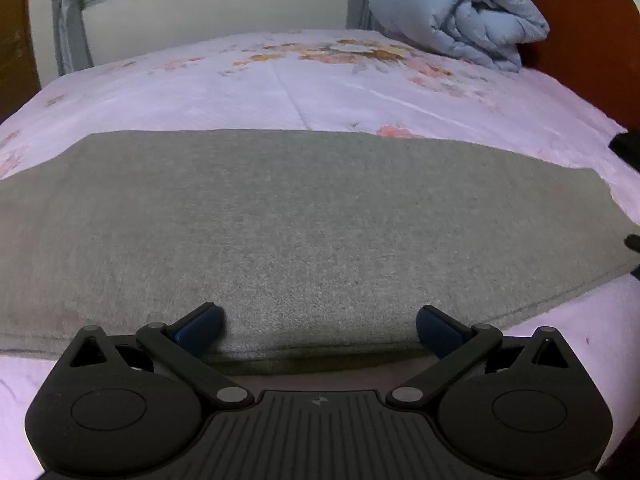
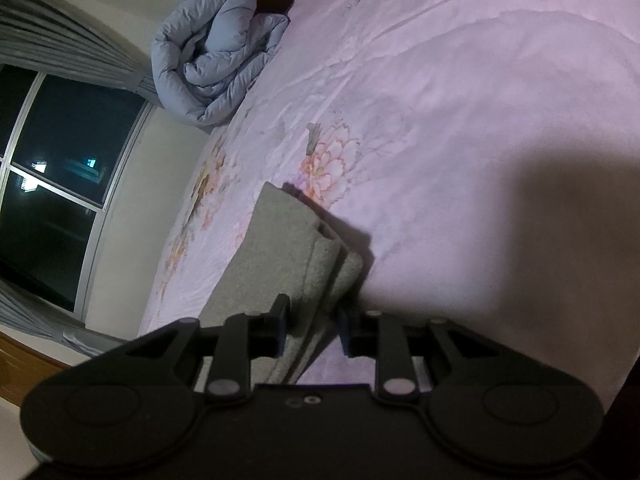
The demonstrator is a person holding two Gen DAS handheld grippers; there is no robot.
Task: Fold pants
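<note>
Grey pants (image 1: 304, 216) — one pair — left claw (image 1: 320, 330) wide, right claw (image 2: 312, 330) pinching them

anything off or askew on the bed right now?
Nothing stands out. The grey pants lie flat and smooth across the floral sheet; the right claw grips their layered end, the left claw is open at the near edge. The blue quilt sits bundled by the headboard.

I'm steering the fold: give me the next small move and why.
Probably close the left tool on the pants edge: it sits open at the near edge, gripping nothing, while the right tool already pinches the lifted end above the bed.
</note>
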